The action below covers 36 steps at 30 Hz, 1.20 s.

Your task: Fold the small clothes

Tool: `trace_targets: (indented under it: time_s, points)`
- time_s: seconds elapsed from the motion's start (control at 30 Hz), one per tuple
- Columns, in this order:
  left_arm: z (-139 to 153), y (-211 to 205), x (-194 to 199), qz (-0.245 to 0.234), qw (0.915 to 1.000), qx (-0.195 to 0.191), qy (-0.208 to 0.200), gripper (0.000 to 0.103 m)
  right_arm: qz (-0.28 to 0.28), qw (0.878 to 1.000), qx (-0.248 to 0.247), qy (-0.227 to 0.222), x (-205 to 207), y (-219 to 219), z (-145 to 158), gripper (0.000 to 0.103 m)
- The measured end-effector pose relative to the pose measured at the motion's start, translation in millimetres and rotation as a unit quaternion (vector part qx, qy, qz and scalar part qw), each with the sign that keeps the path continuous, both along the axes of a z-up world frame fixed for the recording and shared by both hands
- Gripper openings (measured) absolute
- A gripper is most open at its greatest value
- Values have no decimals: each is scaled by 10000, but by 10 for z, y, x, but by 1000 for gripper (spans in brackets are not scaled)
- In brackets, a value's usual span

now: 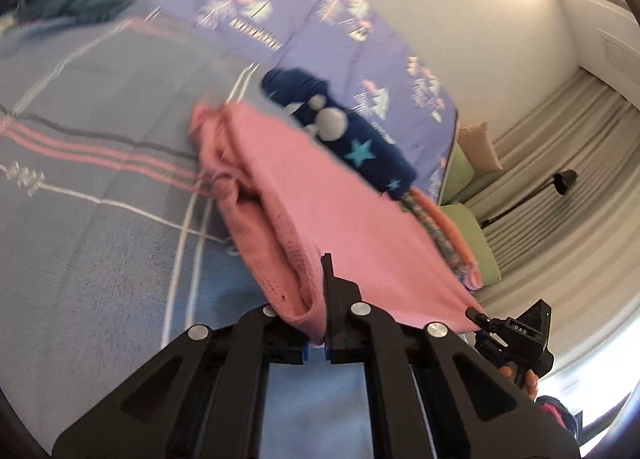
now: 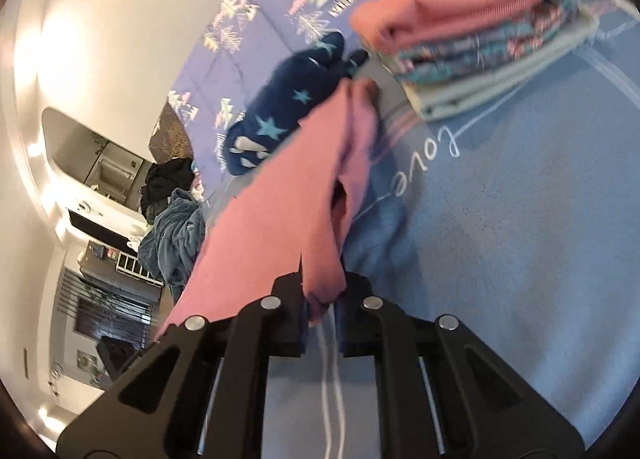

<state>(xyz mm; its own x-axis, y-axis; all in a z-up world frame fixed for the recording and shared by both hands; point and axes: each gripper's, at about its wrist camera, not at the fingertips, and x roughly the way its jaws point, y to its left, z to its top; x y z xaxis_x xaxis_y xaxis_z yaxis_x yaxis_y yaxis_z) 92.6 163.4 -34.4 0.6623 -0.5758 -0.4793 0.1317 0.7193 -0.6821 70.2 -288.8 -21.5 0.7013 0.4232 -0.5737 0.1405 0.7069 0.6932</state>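
Pink garment [image 1: 340,215] pinched by two tools; one folded stack [image 2: 480,39].

Pink garment [image 1: 344,219] edges motion-blurred, folded stack [image 2: 480,39] smeared, cut off at top.

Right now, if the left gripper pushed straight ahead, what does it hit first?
The pink cloth it is already shut on: the left gripper looks along its stretched span. Beyond that, probably the navy star item on the bed, though depth is unclear.
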Motion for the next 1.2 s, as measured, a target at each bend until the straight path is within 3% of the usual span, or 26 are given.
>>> trace_targets:
  time_s: [0.1, 0.17, 0.3, 0.4, 0.43, 0.5, 0.57, 0.67, 0.77, 0.97, 1.2]
  points:
    - [140, -53, -300, -214, 9993, 295, -30, 4, 166, 9990, -404, -9, -315, 27, 175, 9]
    - [120, -73, -608, -403, 9982, 410, 171, 4, 223, 9986, -454, 178, -611, -8, 156, 9]
    - [-99, -111, -1171, -617, 9940, 627, 654, 5, 206, 9959, -499, 725, -1222, -24, -83, 9]
    - [-303, -212, -1433, -825, 9846, 1261, 887, 8, 288, 9923, -669, 1004, -1489, 27, -317, 12]
    - [-339, -220, -1468, -807, 9813, 1509, 884, 12, 330, 9916, -828, 936, -1530, 55, -323, 15]
    - [-271, -180, -1467, -777, 9793, 1666, 842, 19, 349, 9878, -1239, 879, -1530, 81, -211, 32]
    - [-134, -128, -1471, -623, 9769, 1934, 661, 38, 249, 9810, -1797, 683, -1529, 96, -77, 52]
    - [69, 50, -1518, -188, 9740, 2248, 204, 50, 159, 9711, -2336, 460, -1523, 105, 28, 54]
    - [108, 201, -1402, 51, 9784, 2065, 96, 58, 52, 9725, -2287, 441, -1437, 53, -7, 58]
    - [-104, 367, -690, 105, 9876, 1517, 394, 58, -238, 9817, -1786, 618, -1184, -138, -53, 58]
    - [-443, 521, 231, -147, 9969, 486, 606, 58, -328, 9752, -2094, 637, -1056, -97, 24, 61]
